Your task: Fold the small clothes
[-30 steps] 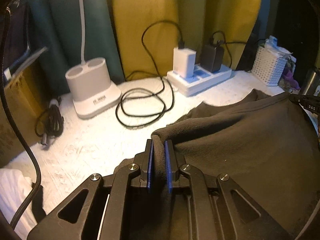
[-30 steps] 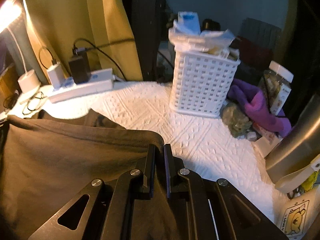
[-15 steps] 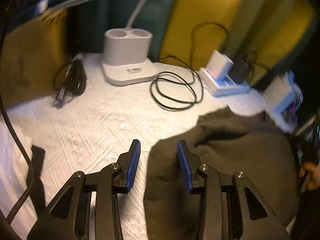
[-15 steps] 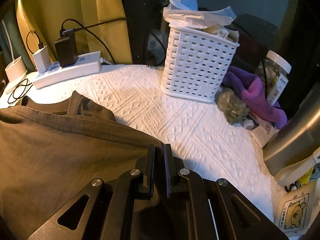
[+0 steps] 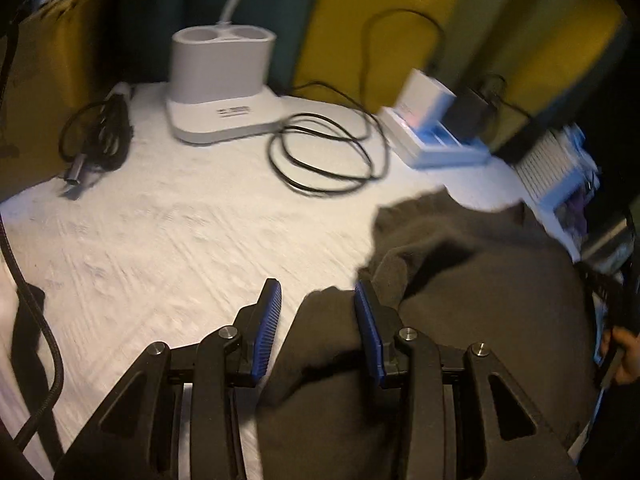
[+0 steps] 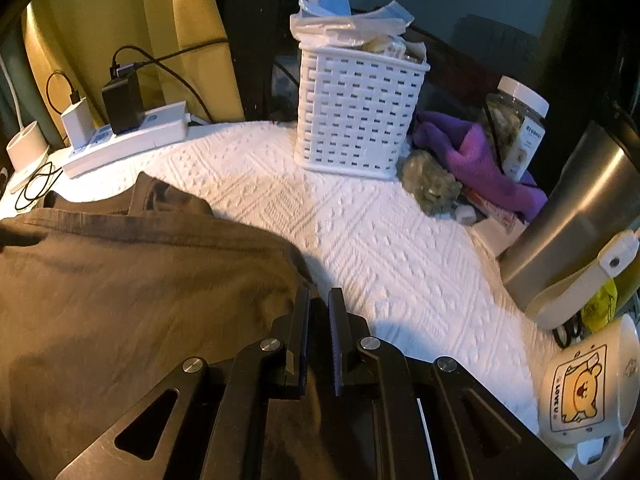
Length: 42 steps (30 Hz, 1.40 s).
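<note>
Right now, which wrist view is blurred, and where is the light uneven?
Left wrist view: motion-smeared, the power strip and coiled cable streaked. Right wrist view: sharp, warm light on the brown garment, dark corners, a shadow beside the right gripper.

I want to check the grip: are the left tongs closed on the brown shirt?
No. The left tongs stand apart, and the brown shirt lies loose between them, with a clear gap at the left pad.

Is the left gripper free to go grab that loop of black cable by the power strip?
Probably yes. The left gripper has its jaws open, gripping nothing, and bare white cloth lies between it and the black cable. Only the dark garment edge lies under the jaws.
</note>
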Motion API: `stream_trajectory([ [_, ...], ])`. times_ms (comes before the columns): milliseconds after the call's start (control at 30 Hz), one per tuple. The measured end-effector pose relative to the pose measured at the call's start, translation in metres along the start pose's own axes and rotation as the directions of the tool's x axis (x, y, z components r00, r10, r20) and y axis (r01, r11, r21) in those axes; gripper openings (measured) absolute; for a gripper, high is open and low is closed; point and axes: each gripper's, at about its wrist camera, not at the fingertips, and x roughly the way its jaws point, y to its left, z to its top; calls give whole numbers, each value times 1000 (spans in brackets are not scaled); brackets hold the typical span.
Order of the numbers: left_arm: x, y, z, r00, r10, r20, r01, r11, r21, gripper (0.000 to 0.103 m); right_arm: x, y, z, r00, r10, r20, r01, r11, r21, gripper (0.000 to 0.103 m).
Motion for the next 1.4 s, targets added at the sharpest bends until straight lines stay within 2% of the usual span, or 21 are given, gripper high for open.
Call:
stream_trajectory([
  [100,-5,-12,-9,1000,20,19,-20,999,34,37,2,1,-4,1000,6,-10,-6,1000,4,12],
  [133,-7,-15,-11,999,22,23,-23,999,40,37,3,1,-5,1000,8,-15,-8,1000,7,23],
  [167,-9,-18,-13,999,24,24,-25,999,46,37,3,2,-7,1000,6,-18,-6,1000,8,52],
  [233,-12,-24,-18,999,25,23,-26,997,71,37,0,-1,-11,1000,-31,-2,31,999,18,86],
  [300,-13,-33,-26,1000,25,14,-26,994,109,37,-1,-4,-15,1000,7,-6,-7,1000,26,86],
  [400,-12,-47,-40,1000,21,-1,-21,987,156,35,-2,-7,-22,1000,14,-2,-14,999,37,86],
  [433,-14,-50,-44,1000,21,-1,-21,986,167,29,-2,-7,-23,1000,15,-2,-15,999,39,86],
  [500,-16,-55,-48,1000,30,10,-31,982,184,25,-3,-7,-25,1000,16,5,-16,999,46,86],
  [533,-18,-56,-49,999,33,16,-35,981,189,20,-3,-7,-26,1000,17,7,-17,999,47,86],
  [667,-27,-56,-50,999,29,45,-37,983,178,11,-3,-9,-27,1000,26,15,-26,998,59,86],
  [767,-45,-61,-49,991,42,129,-67,978,199,10,-10,-15,-26,998,54,42,-57,995,87,86],
  [967,-63,-63,-45,967,116,225,-164,963,212,10,-33,-21,-28,994,56,90,-63,995,75,86],
  [1033,-62,-61,-43,965,125,230,-174,963,207,10,-38,-16,-30,993,73,88,-76,996,35,85],
  [1100,-64,-61,-42,964,129,234,-177,963,201,10,-38,-7,-33,994,74,74,-73,997,-18,79],
  [1167,-67,-61,-43,961,133,244,-184,963,199,10,-31,-5,-37,996,70,47,-68,997,-42,67],
  [1267,-73,-61,-45,957,136,257,-191,961,201,10,-23,-21,-34,994,103,34,-104,994,34,67],
  [1400,-74,-66,-55,963,118,244,-179,952,248,10,-24,-37,-12,982,157,106,-167,982,91,65],
])
